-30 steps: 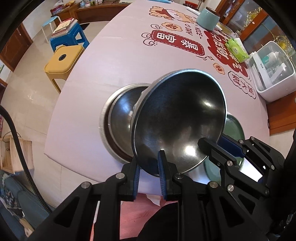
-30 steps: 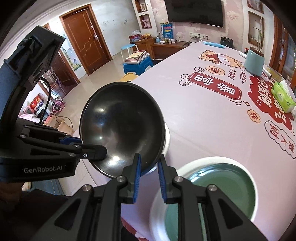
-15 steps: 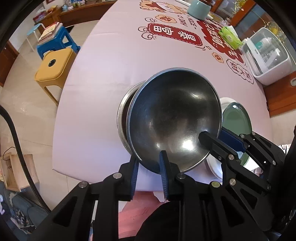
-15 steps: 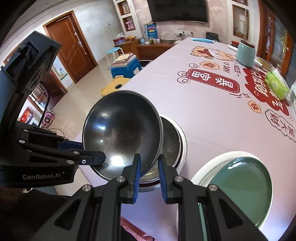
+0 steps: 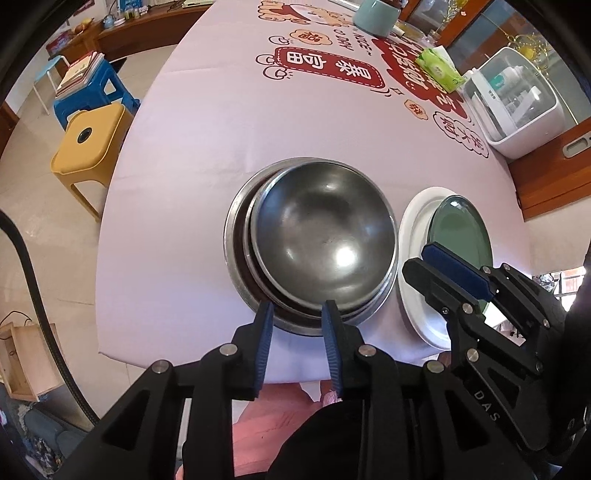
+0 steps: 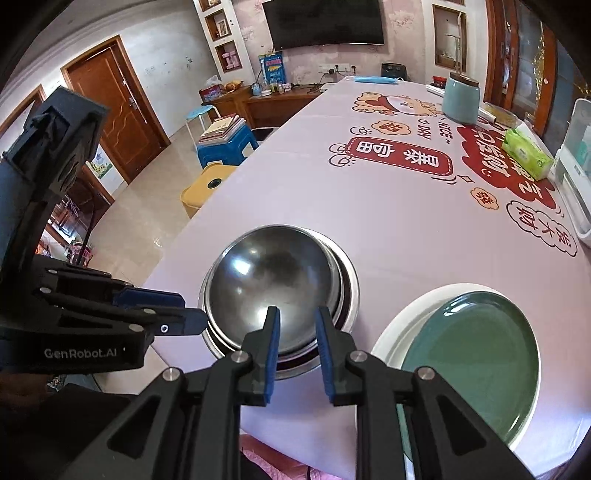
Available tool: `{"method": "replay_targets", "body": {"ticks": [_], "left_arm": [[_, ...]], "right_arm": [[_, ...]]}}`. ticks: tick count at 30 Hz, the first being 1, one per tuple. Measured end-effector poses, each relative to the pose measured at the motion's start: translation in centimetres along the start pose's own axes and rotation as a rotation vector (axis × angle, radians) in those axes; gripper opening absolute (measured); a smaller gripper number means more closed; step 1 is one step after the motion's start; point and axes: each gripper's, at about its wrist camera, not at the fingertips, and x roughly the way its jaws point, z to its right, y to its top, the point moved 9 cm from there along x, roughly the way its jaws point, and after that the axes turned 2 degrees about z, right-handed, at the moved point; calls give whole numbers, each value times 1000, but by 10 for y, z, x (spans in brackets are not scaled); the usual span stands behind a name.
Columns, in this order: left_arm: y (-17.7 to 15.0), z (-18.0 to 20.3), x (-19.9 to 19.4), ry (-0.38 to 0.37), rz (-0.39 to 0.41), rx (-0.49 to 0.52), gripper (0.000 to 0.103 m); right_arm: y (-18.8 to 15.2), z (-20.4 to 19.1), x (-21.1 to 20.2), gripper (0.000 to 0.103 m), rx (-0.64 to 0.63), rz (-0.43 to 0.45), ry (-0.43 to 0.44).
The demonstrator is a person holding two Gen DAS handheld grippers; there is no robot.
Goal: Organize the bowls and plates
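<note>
A stack of steel bowls [image 5: 325, 243] sits near the front edge of the pink table [image 5: 221, 147], the top bowl [image 6: 269, 280] nested level in it. My left gripper [image 5: 297, 314] hovers over the stack's near rim. Its jaws are opening, and the pads stand clear of the rim on either side. My right gripper [image 6: 297, 317] is at the stack's right rim, slightly open, with nothing pressed between its pads. Just right of the stack, a green plate [image 5: 461, 236] lies on a white plate [image 5: 413, 229].
A yellow stool [image 5: 88, 144] and a blue stool with books [image 5: 92, 85] stand on the floor to the left. Far across the table are a teal canister [image 5: 376, 14], a green tissue pack [image 5: 439, 68] and a white box [image 5: 517, 103].
The top bowl, held tilted over the stack before, has come down and now sits nested in it. My left jaws have parted from its rim. The right jaws keep their small gap.
</note>
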Motion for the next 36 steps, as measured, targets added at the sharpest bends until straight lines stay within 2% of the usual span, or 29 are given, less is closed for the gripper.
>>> {"method": "replay_targets", "body": {"ticks": [5, 13, 18, 23, 26, 30, 32, 34, 36], "left_arm": [[0, 0, -4, -9, 24, -4, 26], [8, -5, -18, -12, 121, 5, 30], [17, -13, -28, -10, 207, 13, 32], [20, -23, -32, -8, 261, 11, 47], [20, -27, -27, -14, 256, 9, 50], [17, -29, -16, -28, 229, 6, 59], [17, -31, -11, -28, 217, 9, 63], [16, -33, -5, -24, 203, 7, 69], [16, -36, 1, -28, 185, 4, 71]], "right_arm": [[-1, 7, -2, 21, 49, 7, 9], [-6, 25, -1, 21, 189, 5, 67], [-14, 36, 3, 30, 291, -24, 110], [-24, 48, 7, 34, 399, -57, 163], [-30, 52, 11, 41, 452, -82, 185], [-34, 54, 15, 44, 491, -107, 216], [-35, 53, 18, 55, 505, -120, 235], [-34, 53, 19, 62, 520, -127, 254], [-35, 53, 22, 63, 543, -141, 277]]}}
